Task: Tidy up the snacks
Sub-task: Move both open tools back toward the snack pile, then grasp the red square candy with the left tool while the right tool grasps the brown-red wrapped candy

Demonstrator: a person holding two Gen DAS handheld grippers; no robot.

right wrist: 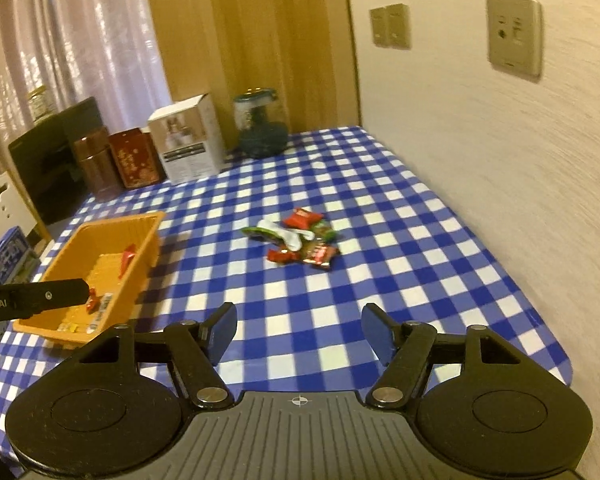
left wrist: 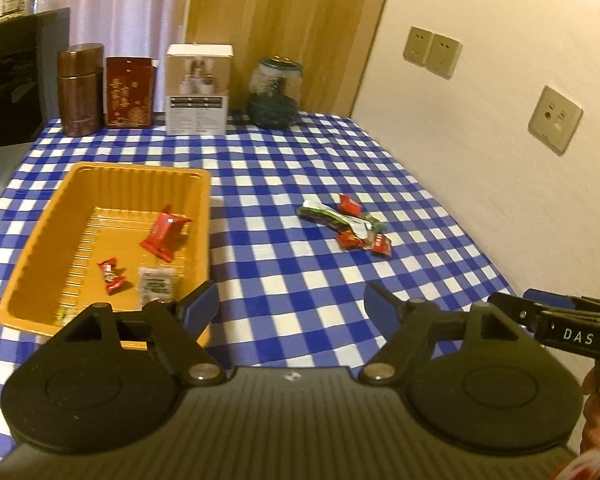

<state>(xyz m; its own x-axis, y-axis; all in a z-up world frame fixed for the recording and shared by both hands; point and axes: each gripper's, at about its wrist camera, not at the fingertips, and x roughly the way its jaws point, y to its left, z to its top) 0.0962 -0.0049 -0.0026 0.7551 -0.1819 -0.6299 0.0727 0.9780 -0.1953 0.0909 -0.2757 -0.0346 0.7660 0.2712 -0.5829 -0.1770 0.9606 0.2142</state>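
Both of your grippers are empty with their jaws standing wide: the left gripper (left wrist: 292,306) hangs over the near edge of the counter (left wrist: 300,168), just beside the near right corner of the orange tray (left wrist: 204,204), and the right gripper (right wrist: 298,328) sits further along that edge, pointing toward the loose snacks.

The tray lies on the left side of the counter and already holds a large red packet (left wrist: 165,236), a small red wrapped candy (left wrist: 111,276) and a pale flat packet (left wrist: 156,286). The rest of the job is the snack pile (right wrist: 298,240) near the middle of the counter, toward the wall-side edge: red wrappers, a white-and-green one and a darker packet, overlapping each other.

That overlap is your main risk. Close on the heap and you may pinch two wrappers at once, or catch only a crimped end that slips out on the way to the tray. The wrappers are light and probably slick, so a sideways nudge could scatter them toward the wall edge. Watch the tray too: it looks thin and light, so a bump from the left gripper could shove it. Keep the two grippers apart when both head for the pile.
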